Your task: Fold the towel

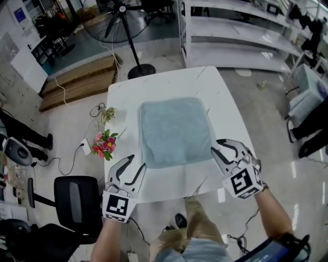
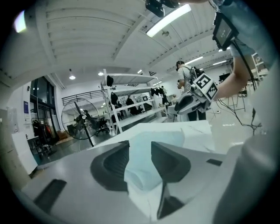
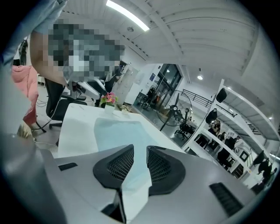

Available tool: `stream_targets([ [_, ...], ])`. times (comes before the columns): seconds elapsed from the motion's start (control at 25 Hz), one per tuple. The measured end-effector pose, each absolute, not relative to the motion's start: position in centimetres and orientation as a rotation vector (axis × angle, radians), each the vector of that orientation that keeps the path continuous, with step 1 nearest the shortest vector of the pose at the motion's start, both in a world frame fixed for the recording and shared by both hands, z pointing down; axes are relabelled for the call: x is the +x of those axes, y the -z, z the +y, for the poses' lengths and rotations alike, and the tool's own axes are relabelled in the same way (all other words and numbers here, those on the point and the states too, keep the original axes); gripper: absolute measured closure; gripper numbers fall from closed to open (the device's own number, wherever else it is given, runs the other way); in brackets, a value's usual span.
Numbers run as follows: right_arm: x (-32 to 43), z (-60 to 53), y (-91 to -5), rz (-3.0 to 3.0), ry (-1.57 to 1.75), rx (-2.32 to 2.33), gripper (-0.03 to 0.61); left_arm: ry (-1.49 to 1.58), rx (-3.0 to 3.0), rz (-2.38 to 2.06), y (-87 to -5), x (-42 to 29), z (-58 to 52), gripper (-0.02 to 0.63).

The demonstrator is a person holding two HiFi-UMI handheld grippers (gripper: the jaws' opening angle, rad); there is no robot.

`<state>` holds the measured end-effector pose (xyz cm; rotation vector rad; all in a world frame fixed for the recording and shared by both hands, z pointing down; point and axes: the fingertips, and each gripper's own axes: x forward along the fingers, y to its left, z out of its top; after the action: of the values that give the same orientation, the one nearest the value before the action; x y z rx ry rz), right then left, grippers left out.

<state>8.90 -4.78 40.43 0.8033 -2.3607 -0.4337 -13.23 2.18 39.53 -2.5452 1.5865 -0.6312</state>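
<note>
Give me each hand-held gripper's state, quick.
Left hand-held gripper: open, nothing held, beside the towel.
Right hand-held gripper: open, nothing held, beside the towel.

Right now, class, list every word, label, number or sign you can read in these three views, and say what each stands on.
No text can be read in any view.
On the left gripper, the left cube marker: black-and-white squares only, no letters.
On the right gripper, the right cube marker: likewise a pattern, no letters.
The blue poster on the far wall: print too small to read.

One towel [image 1: 176, 132], one table [image 1: 169, 82], two hand-held grippers: left [image 1: 138, 160], right [image 1: 216, 145]; one fan [image 1: 120, 20], one flower bunch [image 1: 104, 145].
</note>
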Motion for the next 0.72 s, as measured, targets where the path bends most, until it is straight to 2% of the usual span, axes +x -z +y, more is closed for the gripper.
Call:
stream_targets([
  [0.24,10.0,-1.6,-46.4,-2.338,0.445,0.652,0.419,0.829,-2.603,1.345,-47.1,-11.1,4.0,0.362],
  [0.72,11.2,-3.0,-51.8,-2.244,0.601,0.497,0.371,1.046,-2.542,1.224,-51.7,-13.0,0.5,0.305],
])
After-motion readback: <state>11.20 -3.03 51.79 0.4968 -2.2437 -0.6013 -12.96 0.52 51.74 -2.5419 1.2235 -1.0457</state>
